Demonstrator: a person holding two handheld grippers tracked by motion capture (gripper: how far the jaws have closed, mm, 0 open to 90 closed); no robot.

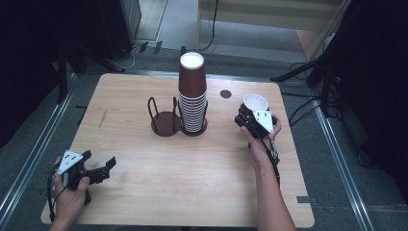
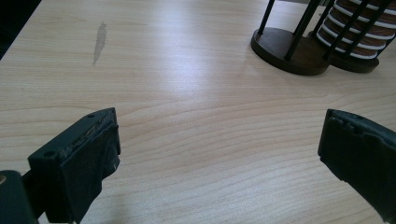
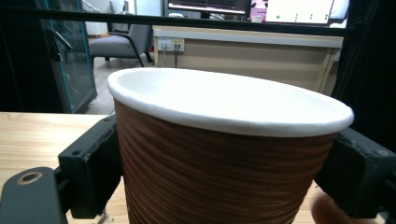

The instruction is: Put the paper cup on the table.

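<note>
Wooden table [image 1: 192,168] on grey floor [image 1: 29,139], left hand-held gripper [image 1: 98,168] wide, right hand-held gripper [image 1: 250,118] gripping cup [image 1: 254,103].

the ribbed brown paper cup [image 3: 224,154] is cut off at the right gripper view's bottom edge; the tall stack of brown paper cups [image 2: 362,25] is cropped at the left gripper view's top corner.

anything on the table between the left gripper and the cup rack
Nothing: in the left gripper view, bare wood runs from the left gripper to the cup rack.
</note>
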